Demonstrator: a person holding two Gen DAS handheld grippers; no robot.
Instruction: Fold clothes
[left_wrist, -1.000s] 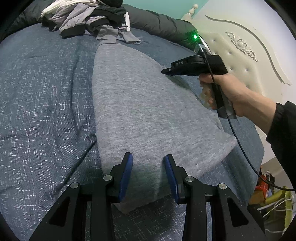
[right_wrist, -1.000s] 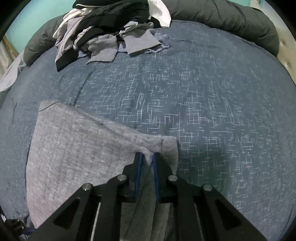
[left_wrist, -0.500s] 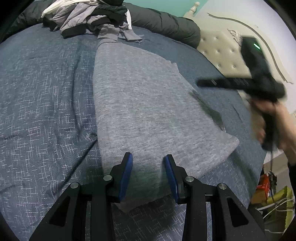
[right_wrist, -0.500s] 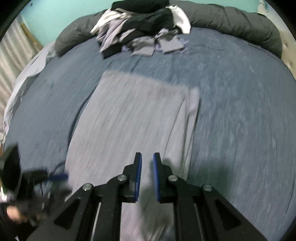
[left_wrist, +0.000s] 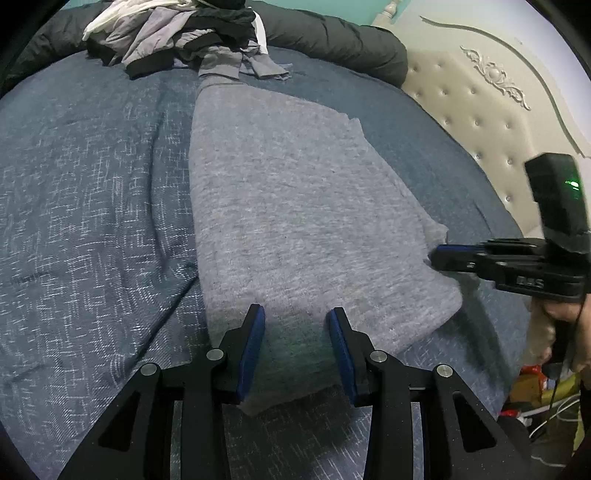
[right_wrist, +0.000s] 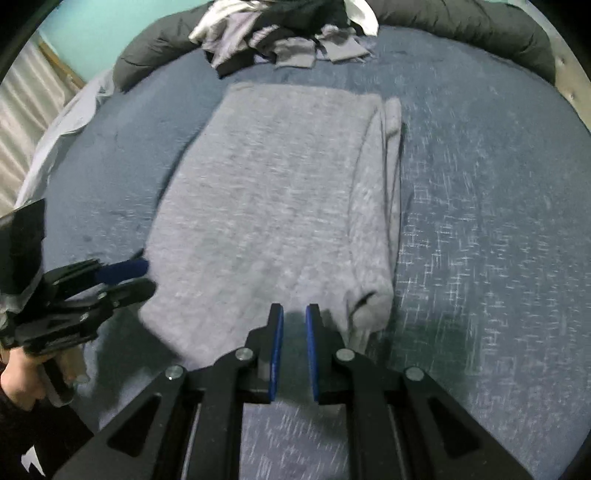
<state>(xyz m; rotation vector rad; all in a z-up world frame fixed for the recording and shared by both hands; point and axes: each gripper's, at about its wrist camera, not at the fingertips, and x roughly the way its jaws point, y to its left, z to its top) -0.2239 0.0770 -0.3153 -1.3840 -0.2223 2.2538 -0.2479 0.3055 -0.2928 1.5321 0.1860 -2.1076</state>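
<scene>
Blue bedding is covered by a grey garment, laid as a long doubled strip. Left gripper is held wide, right gripper narrow, both empty. Crumpled clothes are piled beyond, unfolded.

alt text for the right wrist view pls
A grey garment lies folded lengthwise on a blue bedspread. The right hand-held gripper hovers open at its near edge, the left hand-held gripper at its left; unfolded clothes are piled behind.
</scene>
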